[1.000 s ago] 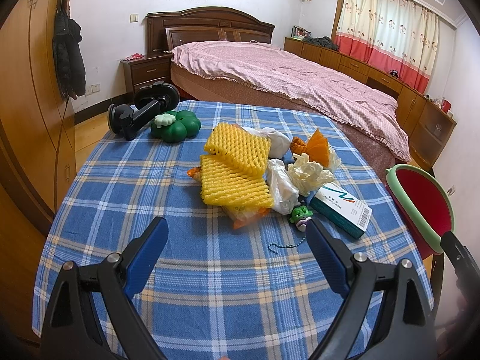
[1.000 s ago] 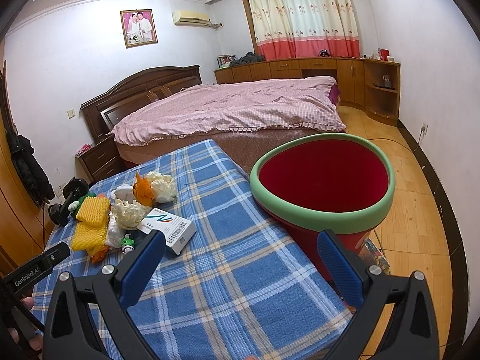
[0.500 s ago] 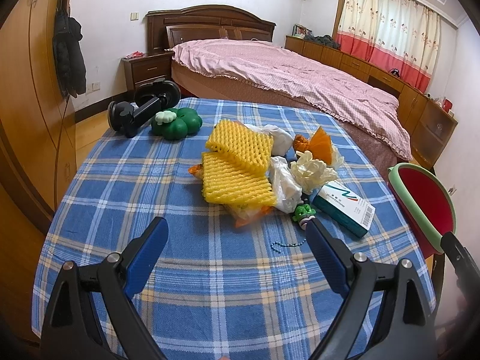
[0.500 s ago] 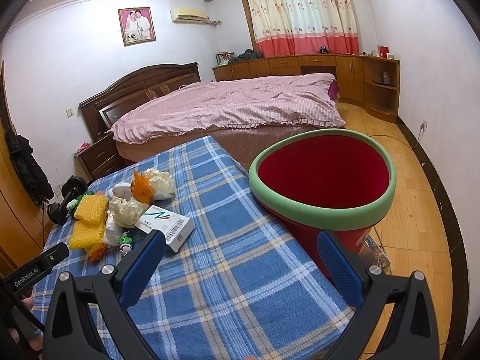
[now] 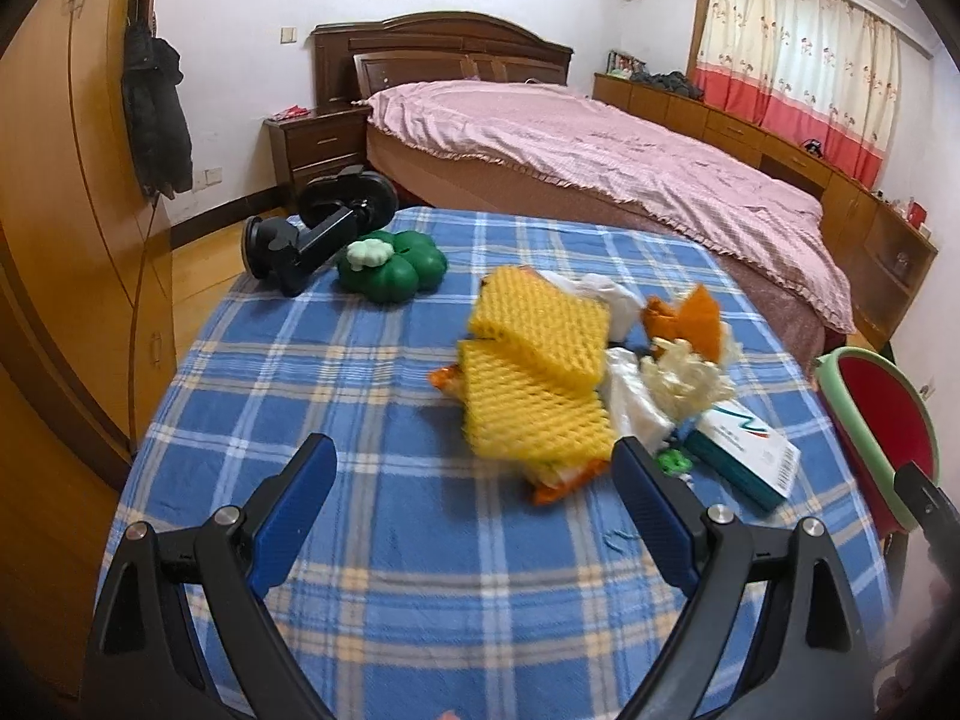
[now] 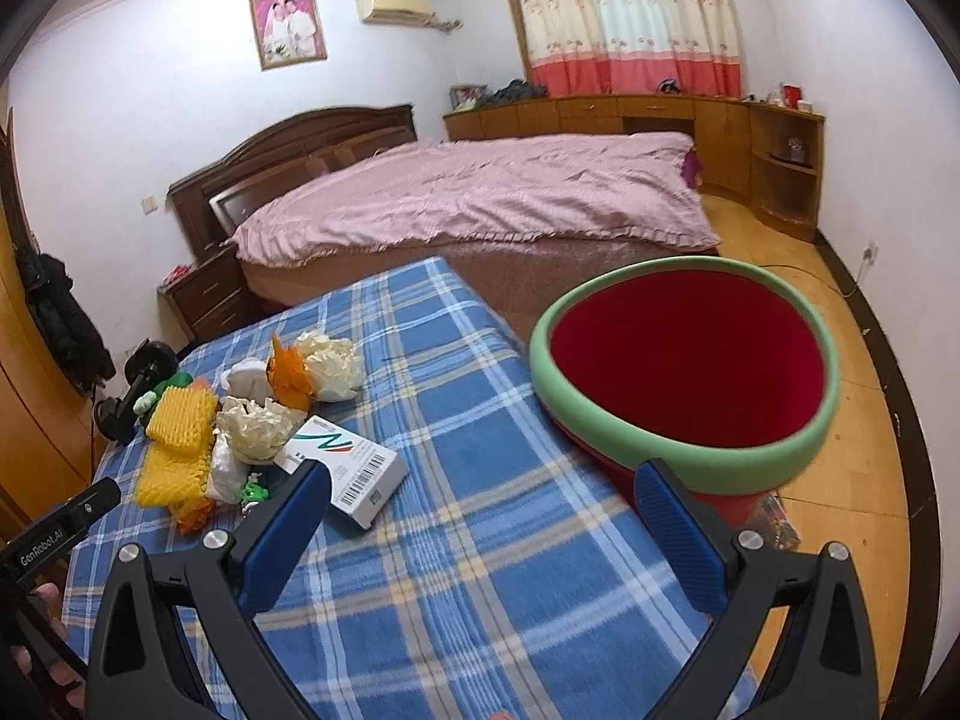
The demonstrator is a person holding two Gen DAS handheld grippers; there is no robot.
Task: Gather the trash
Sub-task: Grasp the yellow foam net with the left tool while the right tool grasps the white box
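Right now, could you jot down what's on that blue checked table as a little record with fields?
Surface: table under a blue plaid cloth
Trash pile: yellow foam nets, white crumpled paper, orange scrap, small box
Other items: green clover-shaped toy, black suction mount
Bin: red bin with green rim, beside the table edge, nothing visible inside
Left gripper: open, empty, aimed at the pile
Right gripper: open, empty

Trash pile (image 5: 558, 378) left of bin (image 6: 684, 378)
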